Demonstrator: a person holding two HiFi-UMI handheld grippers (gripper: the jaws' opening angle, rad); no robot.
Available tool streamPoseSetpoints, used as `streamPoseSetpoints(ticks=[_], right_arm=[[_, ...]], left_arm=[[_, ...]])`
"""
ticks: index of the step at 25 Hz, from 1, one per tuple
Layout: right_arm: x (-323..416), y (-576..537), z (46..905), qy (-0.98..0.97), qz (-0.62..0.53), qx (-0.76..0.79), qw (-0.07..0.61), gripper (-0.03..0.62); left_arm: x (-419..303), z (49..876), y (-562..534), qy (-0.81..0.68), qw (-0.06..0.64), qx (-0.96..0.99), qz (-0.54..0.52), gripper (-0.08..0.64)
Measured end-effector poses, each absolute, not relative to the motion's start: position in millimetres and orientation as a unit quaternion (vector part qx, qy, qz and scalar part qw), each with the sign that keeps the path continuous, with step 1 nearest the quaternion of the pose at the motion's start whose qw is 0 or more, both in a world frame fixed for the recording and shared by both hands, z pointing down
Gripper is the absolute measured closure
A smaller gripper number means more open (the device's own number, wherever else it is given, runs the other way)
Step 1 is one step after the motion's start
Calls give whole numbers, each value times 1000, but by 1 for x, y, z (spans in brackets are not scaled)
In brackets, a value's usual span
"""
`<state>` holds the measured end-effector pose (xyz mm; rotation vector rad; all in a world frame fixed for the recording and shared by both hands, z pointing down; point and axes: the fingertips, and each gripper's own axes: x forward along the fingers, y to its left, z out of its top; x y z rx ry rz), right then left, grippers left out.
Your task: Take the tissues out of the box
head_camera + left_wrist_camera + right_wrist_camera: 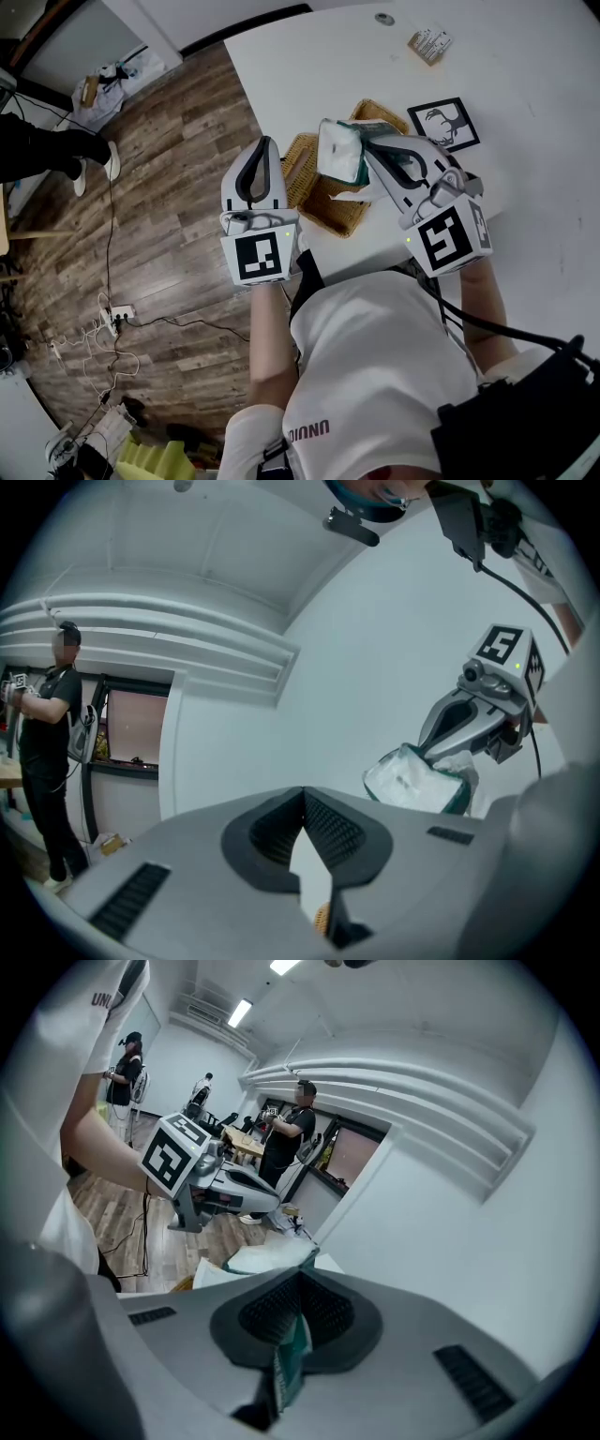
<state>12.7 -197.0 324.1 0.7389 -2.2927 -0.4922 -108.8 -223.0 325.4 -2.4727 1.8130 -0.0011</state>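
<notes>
Head view, my right tool (368, 146) was clamped on the white and teal soft tissue pack (339, 150), held above the woven wicker basket (302, 171) on the white counter (530, 103), my left tool (265, 142) closed, empty, alongside.

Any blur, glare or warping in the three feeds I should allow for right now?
Head view: sharp, even light, pack clear. Left gripper view: strong fisheye, dark corners, own jaws soft. Right gripper view: same warp; the pack's edge between the jaws is blurred.
</notes>
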Motion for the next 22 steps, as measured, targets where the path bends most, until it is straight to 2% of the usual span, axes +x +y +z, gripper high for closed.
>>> streamPoseSetpoints(ticks=[22], right_arm=[[9,-199,322,-877,-199,278,337,574]], left_arm=[[-114,325,-223,596,35,-802,-1,546]])
